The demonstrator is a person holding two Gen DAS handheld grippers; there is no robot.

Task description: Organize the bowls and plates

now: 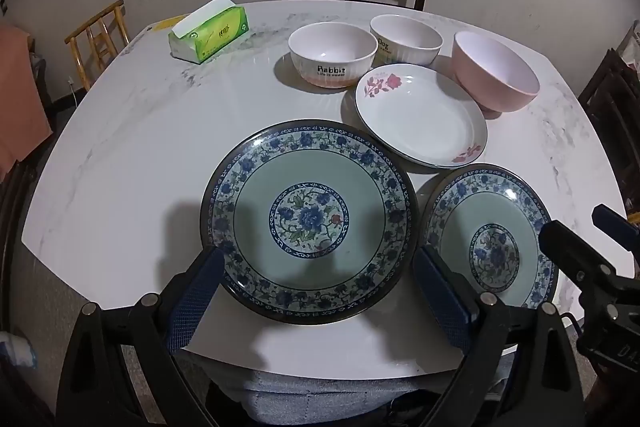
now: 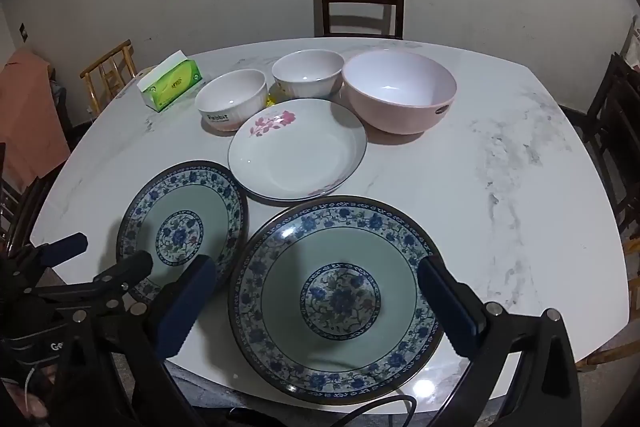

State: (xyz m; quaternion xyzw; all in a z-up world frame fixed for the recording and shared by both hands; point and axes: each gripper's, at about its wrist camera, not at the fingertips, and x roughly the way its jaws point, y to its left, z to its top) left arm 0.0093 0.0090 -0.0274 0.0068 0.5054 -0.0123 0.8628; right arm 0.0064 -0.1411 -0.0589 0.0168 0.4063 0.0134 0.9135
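While every dish sits upright, mouth up, on the marble surface, two blue-floral plates lie nearest, beside each other. Behind them is a white rose-printed plate, then the "Rabbit" bowl, a second white bowl and a pink bowl, all empty. Left hand-held gripper and right hand-held gripper hover spread wide, gripping nothing.

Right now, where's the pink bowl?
The pink bowl stands at the table's far side, rightmost of three bowls, beside the Dog bowl and behind the rose plate.
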